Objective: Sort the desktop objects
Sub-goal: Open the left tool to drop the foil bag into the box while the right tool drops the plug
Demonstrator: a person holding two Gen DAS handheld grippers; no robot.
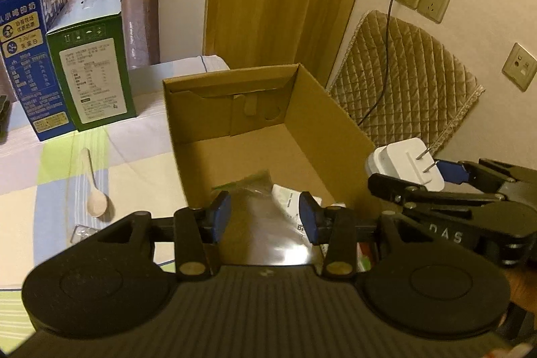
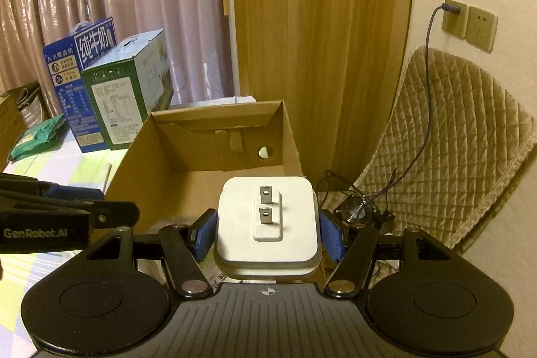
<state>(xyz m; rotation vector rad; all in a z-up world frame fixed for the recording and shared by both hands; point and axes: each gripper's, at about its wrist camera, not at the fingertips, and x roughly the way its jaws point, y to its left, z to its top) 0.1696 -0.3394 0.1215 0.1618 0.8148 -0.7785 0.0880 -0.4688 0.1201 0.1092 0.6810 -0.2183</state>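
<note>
An open cardboard box (image 1: 322,123) (image 2: 161,156) stands on the table. My right gripper (image 2: 266,234) is shut on a white plug charger (image 2: 266,217), prongs facing forward, held above the box's right front corner; it also shows in the left wrist view (image 1: 406,163). My left gripper (image 1: 265,213) is open and empty over the box's front edge, above a clear plastic bag (image 1: 265,230) and white packet (image 1: 288,200) lying in the box. A small wooden spoon (image 1: 94,190) lies on the checked tablecloth left of the box.
A blue milk carton (image 1: 30,56) (image 2: 77,69) and a green carton (image 1: 97,56) (image 2: 127,89) stand at the back left. A green packet (image 2: 37,133) lies far left. A quilted cushion (image 2: 453,156), wall sockets (image 2: 470,26), cable and small fan (image 2: 362,210) are on the right.
</note>
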